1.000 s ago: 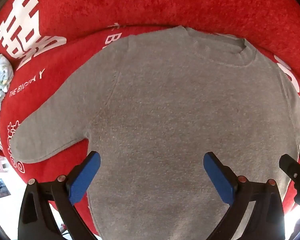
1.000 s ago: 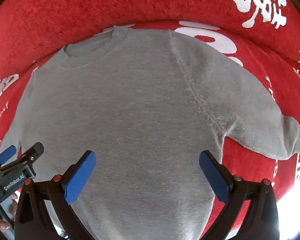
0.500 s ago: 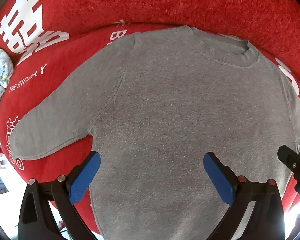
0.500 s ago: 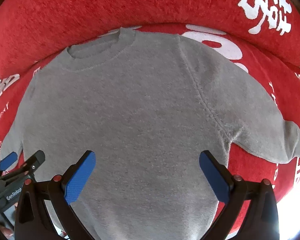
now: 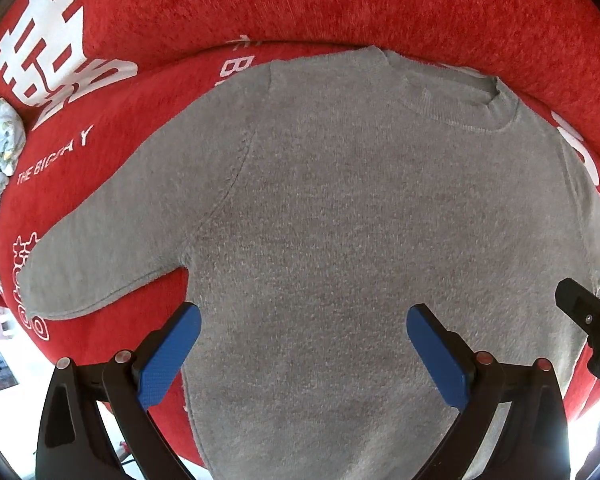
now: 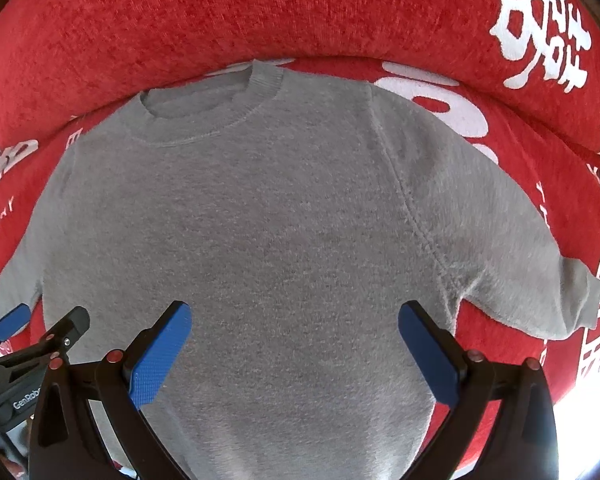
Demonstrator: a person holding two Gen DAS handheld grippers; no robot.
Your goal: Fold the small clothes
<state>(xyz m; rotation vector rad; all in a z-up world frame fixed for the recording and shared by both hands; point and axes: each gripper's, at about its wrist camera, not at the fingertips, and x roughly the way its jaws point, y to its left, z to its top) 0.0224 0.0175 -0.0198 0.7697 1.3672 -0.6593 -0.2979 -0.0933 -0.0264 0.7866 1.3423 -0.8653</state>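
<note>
Your grey sweater lies flat, front up, on the red cover — both tongs, left gripper and right gripper, gape empty above its lower body. Pinch one sleeve cuff cleanly (single layer), then fold it inward.

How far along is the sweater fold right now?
Done: the grey sweater lies spread flat on the red cover, collar at the far end, both sleeves out to the sides. In hand: nothing; the left gripper and right gripper are open above the lower body. Left: every fold, as no sleeve or hem is turned in yet.
</note>
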